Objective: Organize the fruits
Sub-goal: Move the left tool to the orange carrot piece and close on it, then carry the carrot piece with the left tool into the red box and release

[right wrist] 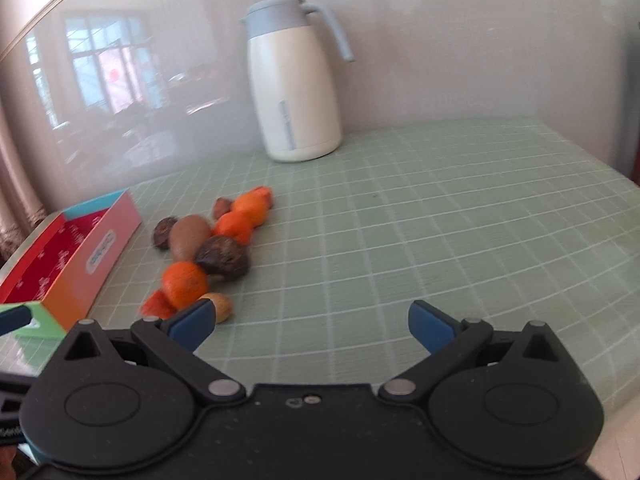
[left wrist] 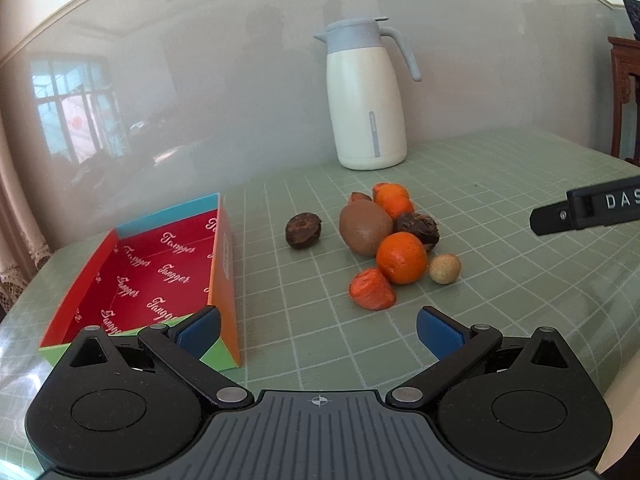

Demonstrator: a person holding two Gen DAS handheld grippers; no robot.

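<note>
Kiwi [left wrist: 365,224] upright-tilted among fruit pile, long axis toward jug [left wrist: 366,96]

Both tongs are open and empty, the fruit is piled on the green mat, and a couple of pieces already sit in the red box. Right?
Not quite: the red box holds no fruit, as the left wrist view shows. Both the left tongs and right tongs are open and empty, with the fruit piled on the green mat.

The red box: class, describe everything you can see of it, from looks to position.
The red box is an open, shallow cardboard tray with nothing in it. Its inside is red with repeated white script lettering; the far wall is light blue, the long outer side orange with a white label, the near corner green. It lies flat on the green grid tablecloth, left of the fruit pile, touching no fruit.
</note>
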